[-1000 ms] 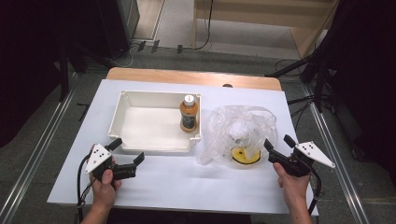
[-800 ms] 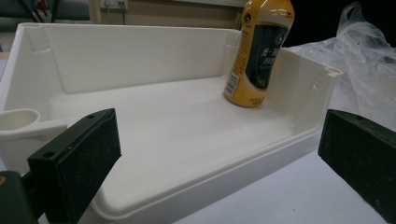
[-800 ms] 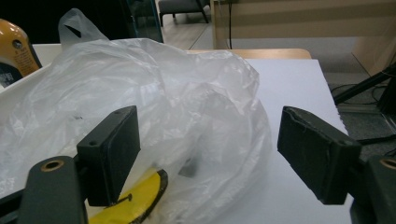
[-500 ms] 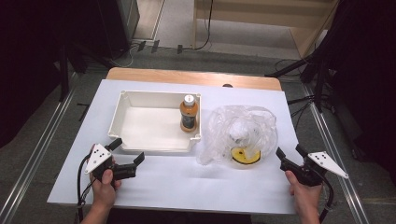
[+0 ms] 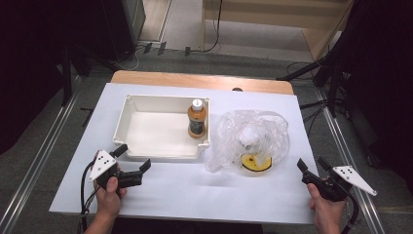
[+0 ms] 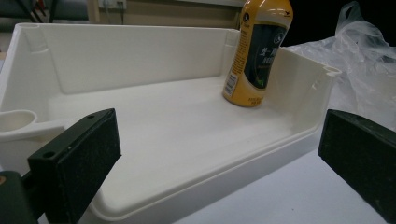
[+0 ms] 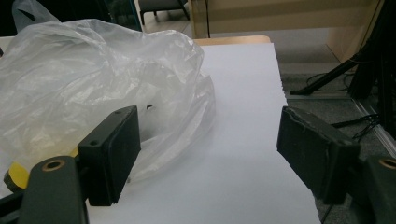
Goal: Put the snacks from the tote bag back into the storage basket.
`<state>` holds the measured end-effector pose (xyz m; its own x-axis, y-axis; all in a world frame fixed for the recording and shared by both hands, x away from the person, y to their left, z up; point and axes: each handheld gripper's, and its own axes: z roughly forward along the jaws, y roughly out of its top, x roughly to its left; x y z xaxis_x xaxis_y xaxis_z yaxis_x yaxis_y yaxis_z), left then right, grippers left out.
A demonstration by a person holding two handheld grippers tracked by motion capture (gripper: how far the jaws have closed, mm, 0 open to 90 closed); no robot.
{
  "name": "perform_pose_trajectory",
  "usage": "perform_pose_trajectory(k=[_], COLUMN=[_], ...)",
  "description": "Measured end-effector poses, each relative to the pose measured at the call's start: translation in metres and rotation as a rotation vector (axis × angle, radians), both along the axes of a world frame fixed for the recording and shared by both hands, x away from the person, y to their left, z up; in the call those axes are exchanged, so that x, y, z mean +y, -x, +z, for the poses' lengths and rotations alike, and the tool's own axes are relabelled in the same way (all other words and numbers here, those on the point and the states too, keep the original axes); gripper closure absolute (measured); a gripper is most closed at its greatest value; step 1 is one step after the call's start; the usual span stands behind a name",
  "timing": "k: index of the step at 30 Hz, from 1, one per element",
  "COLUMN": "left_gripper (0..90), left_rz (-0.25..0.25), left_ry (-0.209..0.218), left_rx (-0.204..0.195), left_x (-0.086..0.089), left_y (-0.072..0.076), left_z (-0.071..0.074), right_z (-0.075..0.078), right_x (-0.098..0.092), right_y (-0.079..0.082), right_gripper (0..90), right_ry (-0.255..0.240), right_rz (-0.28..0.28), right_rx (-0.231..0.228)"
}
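On the white table sheet point(image 5: 195, 190), near edge: both grippers idle, nothing held. Left gripper point(image 5: 132, 163) jaws spread wide, just in front of the white tray point(image 5: 160, 152). Right gripper point(image 5: 311, 168) also spread wide, at the sheet's right edge, apart from the clear plastic bag point(image 5: 253, 129).

Judged step: the right gripper going for the bag. To do it well, come in low from the right, pinch a raised fold of film rather than the flat skirt on the sheet, and close fully (thin plastic slips). Left could steady the bag's tray-side edge.

Containers: tray holds one orange bottle point(image 5: 197, 118), upright, white cap, in the far right corner against the wall; the rest of the floor is bare. Bag holds a yellow round item point(image 5: 254, 162) and something pale above it, unclear through the film.
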<state>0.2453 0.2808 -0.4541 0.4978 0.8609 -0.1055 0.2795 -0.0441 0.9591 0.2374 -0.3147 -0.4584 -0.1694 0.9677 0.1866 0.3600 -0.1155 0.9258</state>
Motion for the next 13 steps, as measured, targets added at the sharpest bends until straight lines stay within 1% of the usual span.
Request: perform_pose_trajectory(k=[3,7,13], left_gripper=[0.0,0.0,0.0], left_rz=[0.0,-0.007,-0.009], left_ry=[0.003,0.003,-0.001], left_rx=[0.002,0.008,0.009], left_x=[-0.0002,-0.0007,-0.0011], left_y=[-0.0003,-0.0012,-0.0013], left_z=[-0.0001,-0.0005,-0.0007], right_z=[-0.0027,-0.005,-0.0048], right_x=[0.0004,0.0019,0.0012], right_y=[-0.0014,-0.003,-0.0022], right_gripper=[22.2,22.1,21.9], right_ry=[0.01,0.009,-0.001], right_rz=[0.005,0.011,0.005], right_rx=[0.006,0.016,0.014])
